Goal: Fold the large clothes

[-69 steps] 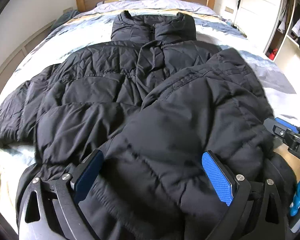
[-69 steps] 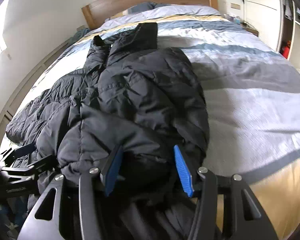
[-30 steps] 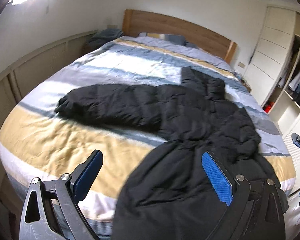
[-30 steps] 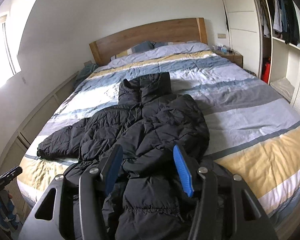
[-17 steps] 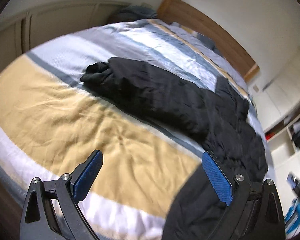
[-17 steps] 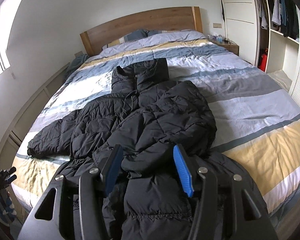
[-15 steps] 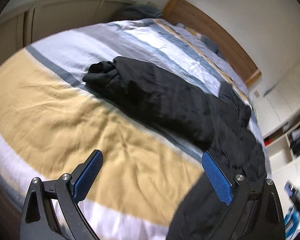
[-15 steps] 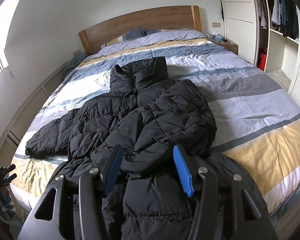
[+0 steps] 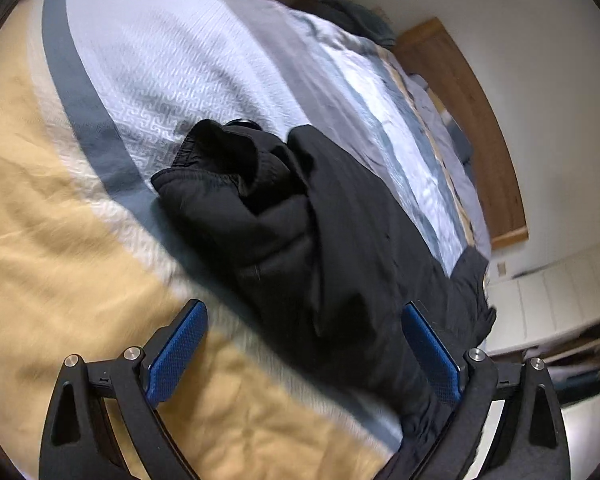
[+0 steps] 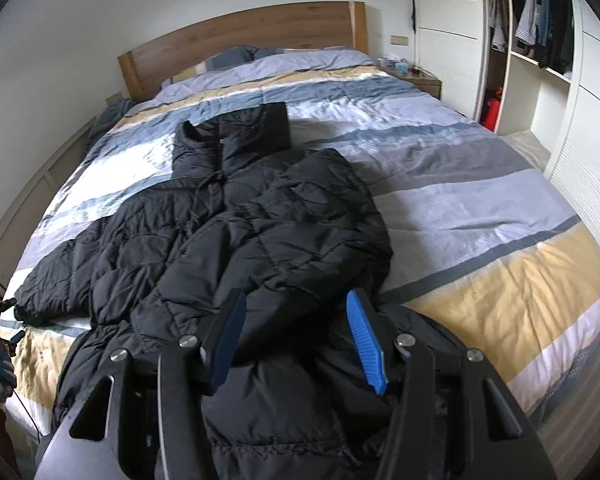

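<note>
On the far left of the bed (image 10: 480, 200), one sleeve (image 9: 236, 200) of the black puffer jacket (image 10: 260, 240) lies stretched out flat across the striped cover, its cuff (image 9: 204, 160) bunched at the outer end. It sits spread away from the body, which is why it looks like the part not yet folded in. The left gripper (image 9: 300, 344) hangs just above this sleeve with its blue pads (image 9: 176, 344) wide apart and nothing between them, lined up along the sleeve's length, probably to take hold near the cuff.

Moving right, the jacket's body fills the middle of the bed, collar (image 10: 228, 136) toward the far wooden headboard (image 10: 240, 40). The right-hand sleeve already lies doubled over the chest, so that side reads as folded. The hem drapes over the near edge of the mattress.

The right gripper (image 10: 296, 340) waits above the near hem, jaws apart and gripping nothing, seemingly parked while the left works. On the far right stands an open wardrobe (image 10: 540, 40).
</note>
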Available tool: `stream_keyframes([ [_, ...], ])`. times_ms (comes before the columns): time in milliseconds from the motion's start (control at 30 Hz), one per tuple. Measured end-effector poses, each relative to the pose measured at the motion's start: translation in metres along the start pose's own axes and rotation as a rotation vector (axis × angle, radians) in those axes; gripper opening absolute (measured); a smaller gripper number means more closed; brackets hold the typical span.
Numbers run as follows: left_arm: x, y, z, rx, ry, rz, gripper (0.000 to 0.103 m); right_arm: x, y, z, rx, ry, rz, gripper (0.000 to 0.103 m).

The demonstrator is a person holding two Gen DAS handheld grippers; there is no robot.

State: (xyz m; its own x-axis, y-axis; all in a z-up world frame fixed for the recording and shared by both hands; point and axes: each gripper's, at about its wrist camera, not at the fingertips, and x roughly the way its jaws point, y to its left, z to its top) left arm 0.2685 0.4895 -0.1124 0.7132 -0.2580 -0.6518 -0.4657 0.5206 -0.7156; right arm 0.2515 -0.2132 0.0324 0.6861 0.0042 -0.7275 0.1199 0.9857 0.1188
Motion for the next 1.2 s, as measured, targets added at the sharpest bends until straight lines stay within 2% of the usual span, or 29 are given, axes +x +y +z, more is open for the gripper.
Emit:
stream_keyframes([
  [100,0.01,0.009,0.008,-0.082,0.0,-0.026,0.086,-0.001,-0.004,0.0,0.006,0.003,-0.017,0.051],
  [167,0.012,0.01,0.011,-0.111,-0.01,-0.05,0.067,-0.003,-0.006,0.0,0.0,0.002,-0.03,0.051],
  [200,0.014,0.01,0.012,-0.13,-0.004,-0.068,0.052,-0.002,-0.007,0.0,-0.001,0.001,-0.033,0.051],
  [233,0.015,0.011,0.012,-0.144,0.001,-0.085,0.042,-0.003,-0.009,0.0,-0.001,-0.001,-0.037,0.051],
  [300,0.014,0.01,0.012,-0.146,-0.007,-0.09,0.037,-0.005,-0.01,-0.001,0.005,-0.006,-0.038,0.051],
  [433,0.006,0.004,0.007,-0.133,-0.018,-0.092,0.019,-0.006,-0.012,-0.002,0.008,-0.008,-0.03,0.051],
  [633,-0.008,-0.022,0.002,-0.036,-0.031,-0.05,0.01,-0.013,-0.014,-0.006,-0.001,-0.02,-0.008,0.051],
  [833,-0.032,-0.061,-0.009,0.086,-0.062,-0.04,0.009,-0.025,-0.021,-0.007,0.012,-0.051,0.027,0.051],
  [1200,-0.06,-0.143,-0.046,0.229,-0.094,-0.066,0.009,-0.052,-0.053,-0.015,0.039,-0.109,0.091,0.051],
])
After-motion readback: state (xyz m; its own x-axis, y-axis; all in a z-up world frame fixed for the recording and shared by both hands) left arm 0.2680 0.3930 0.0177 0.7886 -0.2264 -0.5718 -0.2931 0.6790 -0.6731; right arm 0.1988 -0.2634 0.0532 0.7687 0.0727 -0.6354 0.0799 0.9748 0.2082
